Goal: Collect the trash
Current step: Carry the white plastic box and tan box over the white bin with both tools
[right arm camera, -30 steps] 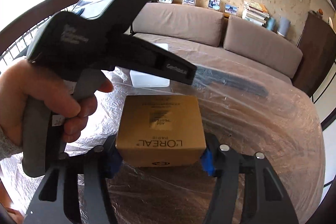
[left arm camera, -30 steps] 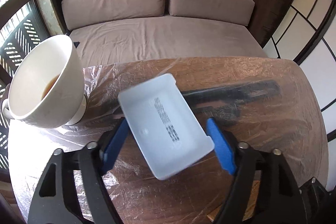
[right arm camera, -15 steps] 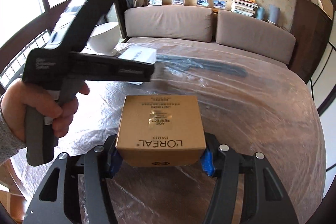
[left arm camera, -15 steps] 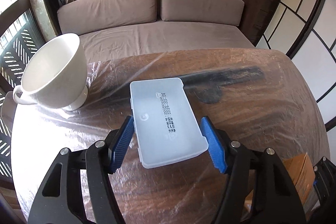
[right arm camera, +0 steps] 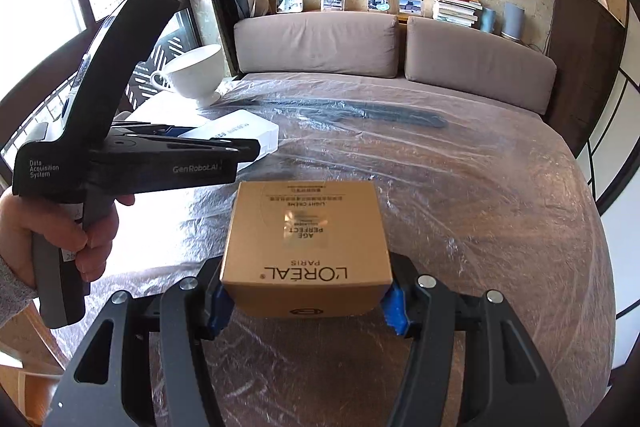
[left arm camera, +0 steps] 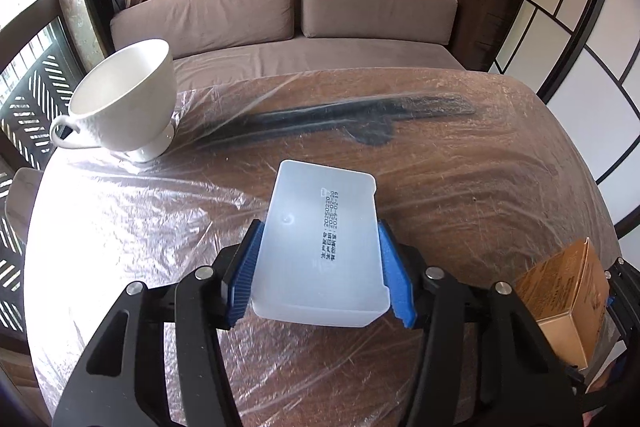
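My left gripper [left arm camera: 320,267] has just been closing and now pinches the tray [left arm camera: 320,243], squarer than before. My right gripper [right arm camera: 306,301] clamps one box [right arm camera: 306,239]; one cup [left arm camera: 124,99] sits upper left.

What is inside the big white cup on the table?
From here the white cup shows only a plain white inner wall near its rim. The bottom is hidden by the cup's own near side, so whether any drink is left cannot be told.
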The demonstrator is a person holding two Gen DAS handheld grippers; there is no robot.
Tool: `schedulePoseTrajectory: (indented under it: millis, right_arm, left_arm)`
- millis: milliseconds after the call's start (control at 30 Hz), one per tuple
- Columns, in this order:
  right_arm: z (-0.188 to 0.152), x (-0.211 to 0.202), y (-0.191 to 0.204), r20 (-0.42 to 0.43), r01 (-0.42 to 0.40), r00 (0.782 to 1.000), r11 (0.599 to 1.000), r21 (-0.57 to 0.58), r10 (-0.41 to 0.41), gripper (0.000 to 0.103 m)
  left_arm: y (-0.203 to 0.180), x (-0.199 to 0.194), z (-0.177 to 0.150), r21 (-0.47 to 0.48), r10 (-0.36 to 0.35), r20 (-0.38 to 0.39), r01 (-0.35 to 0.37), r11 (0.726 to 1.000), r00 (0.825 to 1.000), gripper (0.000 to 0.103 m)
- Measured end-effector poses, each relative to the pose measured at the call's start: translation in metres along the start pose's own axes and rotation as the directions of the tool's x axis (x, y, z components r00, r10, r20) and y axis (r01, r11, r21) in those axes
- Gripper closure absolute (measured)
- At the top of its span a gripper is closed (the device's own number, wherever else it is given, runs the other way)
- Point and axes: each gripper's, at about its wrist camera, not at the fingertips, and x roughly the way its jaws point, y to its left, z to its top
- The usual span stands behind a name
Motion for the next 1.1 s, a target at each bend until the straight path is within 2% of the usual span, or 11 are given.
schedulePoseTrajectory:
  millis: [267,700,1100]
  right_arm:
    - [-0.010,-0.015,-0.011,-0.007,-0.020,1.000,1.000,0.019,0.020,0.045]
    - [-0.037,-0.040,-0.032,-0.035,-0.051,0.998,0.997,0.065,0.053,0.045]
    - [-0.066,-0.080,-0.031,-0.028,-0.111,0.993,0.993,0.027,0.112,0.045]
  left_arm:
    - [-0.006,-0.019,-0.017,-0.036,-0.013,0.013,0.013,0.999,1.000,0.047]
    - [-0.033,-0.068,-0.067,-0.059,-0.017,0.046,0.020,0.998,0.999,0.047]
    - [-0.051,-0.114,-0.115,-0.087,-0.034,0.080,0.041,0.995,0.996,0.047]
